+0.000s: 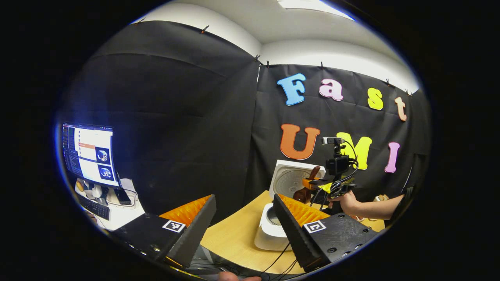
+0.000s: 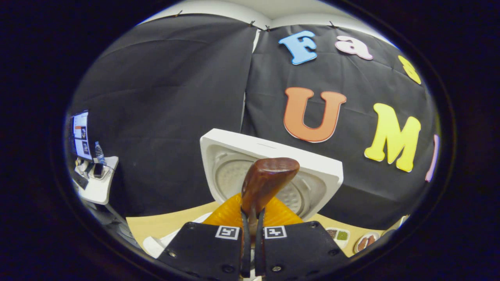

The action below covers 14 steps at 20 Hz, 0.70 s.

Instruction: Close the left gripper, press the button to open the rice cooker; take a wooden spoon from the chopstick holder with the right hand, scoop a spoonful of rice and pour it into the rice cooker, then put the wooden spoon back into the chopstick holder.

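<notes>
With its lid up so rice can go in, the rice cooker (image 1: 273, 226) sits near the table's (image 1: 234, 238) front edge, the right gripper (image 2: 252, 226) clamped on the wooden spoon (image 2: 265, 179) above it, while the left gripper (image 1: 244, 222) waits wide open, empty.

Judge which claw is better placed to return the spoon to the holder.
Right. The right claw is shut on the wooden spoon beside the open rice cooker; the left claw is open, holding nothing.
</notes>
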{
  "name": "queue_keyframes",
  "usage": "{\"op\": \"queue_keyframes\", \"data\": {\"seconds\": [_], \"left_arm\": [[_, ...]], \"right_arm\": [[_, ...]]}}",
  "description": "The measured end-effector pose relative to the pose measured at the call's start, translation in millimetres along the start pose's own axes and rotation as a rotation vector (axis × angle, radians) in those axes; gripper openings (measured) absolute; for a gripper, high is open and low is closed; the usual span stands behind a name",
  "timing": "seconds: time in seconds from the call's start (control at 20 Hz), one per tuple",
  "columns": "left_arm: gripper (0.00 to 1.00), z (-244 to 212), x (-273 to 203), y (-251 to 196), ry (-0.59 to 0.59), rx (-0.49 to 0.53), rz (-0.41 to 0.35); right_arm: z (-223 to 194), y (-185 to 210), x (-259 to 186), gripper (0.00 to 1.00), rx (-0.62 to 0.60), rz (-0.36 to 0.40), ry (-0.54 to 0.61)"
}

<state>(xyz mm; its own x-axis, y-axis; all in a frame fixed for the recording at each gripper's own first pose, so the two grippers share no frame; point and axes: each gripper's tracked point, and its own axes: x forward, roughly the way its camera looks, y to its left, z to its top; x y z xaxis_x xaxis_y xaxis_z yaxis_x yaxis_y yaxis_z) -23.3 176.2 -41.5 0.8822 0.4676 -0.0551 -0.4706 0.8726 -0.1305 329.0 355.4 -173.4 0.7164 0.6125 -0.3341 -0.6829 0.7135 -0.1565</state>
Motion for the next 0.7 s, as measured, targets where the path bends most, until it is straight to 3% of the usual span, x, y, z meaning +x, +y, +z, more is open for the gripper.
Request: {"op": "queue_keyframes", "data": {"seconds": [0.3, 0.7], "left_arm": [[0.94, 1.2, 3.0, -12.9, 0.0, 0.004, -0.033], [0.94, 2.5, 1.9, -39.2, -0.001, 0.016, -0.086]], "right_arm": [[12.6, 3.1, -18.5, 0.1, -0.009, 0.002, -0.048], [51.0, -22.1, -52.6, 0.1, 0.179, -0.015, -0.125]]}}
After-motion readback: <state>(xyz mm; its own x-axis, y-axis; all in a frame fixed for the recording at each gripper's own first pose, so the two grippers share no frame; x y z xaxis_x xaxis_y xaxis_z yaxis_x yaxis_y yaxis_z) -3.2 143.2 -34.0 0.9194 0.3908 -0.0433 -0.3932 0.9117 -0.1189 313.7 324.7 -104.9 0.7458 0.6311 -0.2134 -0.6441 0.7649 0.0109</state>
